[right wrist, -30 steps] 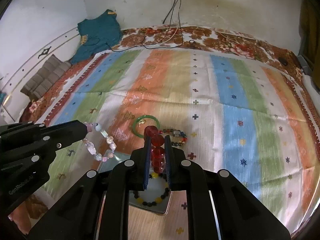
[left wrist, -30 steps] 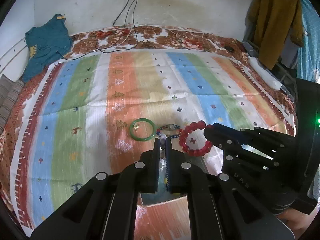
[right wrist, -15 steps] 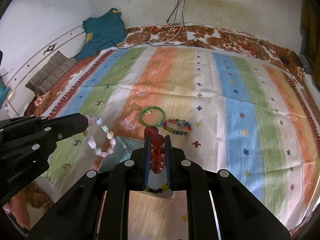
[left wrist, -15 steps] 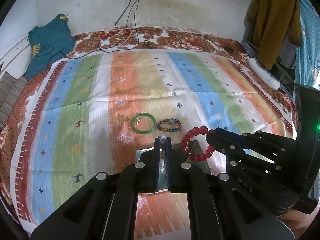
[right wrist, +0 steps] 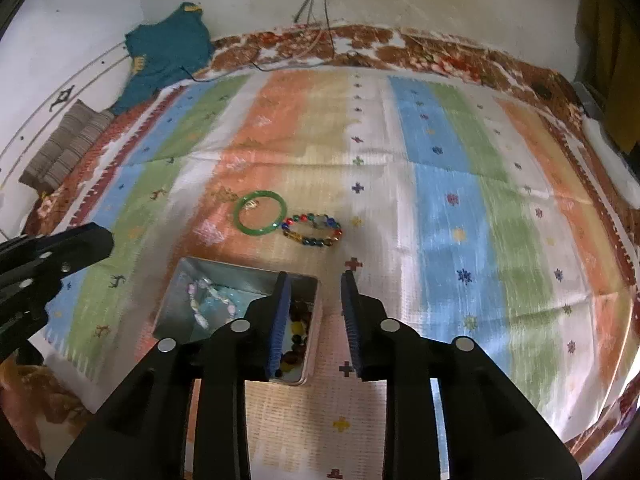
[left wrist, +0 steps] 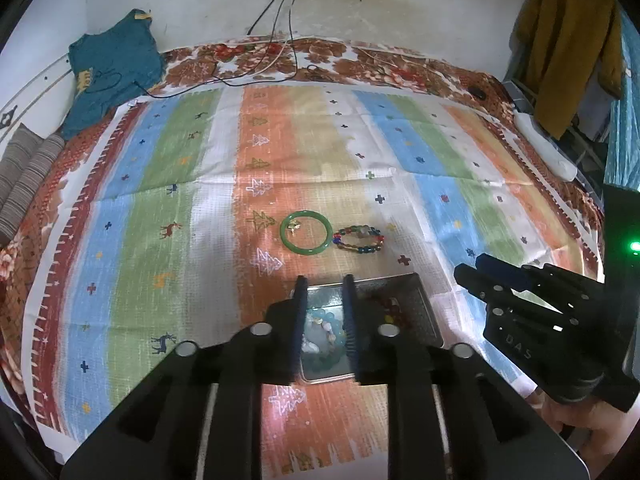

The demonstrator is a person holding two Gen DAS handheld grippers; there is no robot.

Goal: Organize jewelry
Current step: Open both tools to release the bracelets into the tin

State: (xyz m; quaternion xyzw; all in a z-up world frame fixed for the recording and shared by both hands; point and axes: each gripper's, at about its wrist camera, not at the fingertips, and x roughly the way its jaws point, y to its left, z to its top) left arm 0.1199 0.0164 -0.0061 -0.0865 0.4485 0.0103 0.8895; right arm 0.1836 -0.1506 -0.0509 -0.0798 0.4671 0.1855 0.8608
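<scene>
While both sets of tongs hover over the near end of the bed, neither one is gripping anything: the left tongs [left wrist: 323, 280] have just been opening, with nothing pinched between the blue pads, and the right tongs [right wrist: 314, 276] have just been opening too, with only the striped blanket [right wrist: 440, 208] showing in the gap. Down below sits a shallow rectangular silver metal tray [right wrist: 240, 276] on that colourful striped blanket, and it's already got stuff in it: a pale pastel bead bracelet [right wrist: 208, 300] lies in the left part, on top of what looks like a light blue bead bracelet [left wrist: 320, 320], and a dark red bead bracelet [right wrist: 298, 312] lies in the right part, mixed with some yellow and black beads. Out on the blanket, a bit farther away than the tray, a smooth green jade-look bangle [left wrist: 306, 233] lies flat, and a multicoloured glass bead bracelet [left wrist: 359, 238] lies touching its right edge.
</scene>
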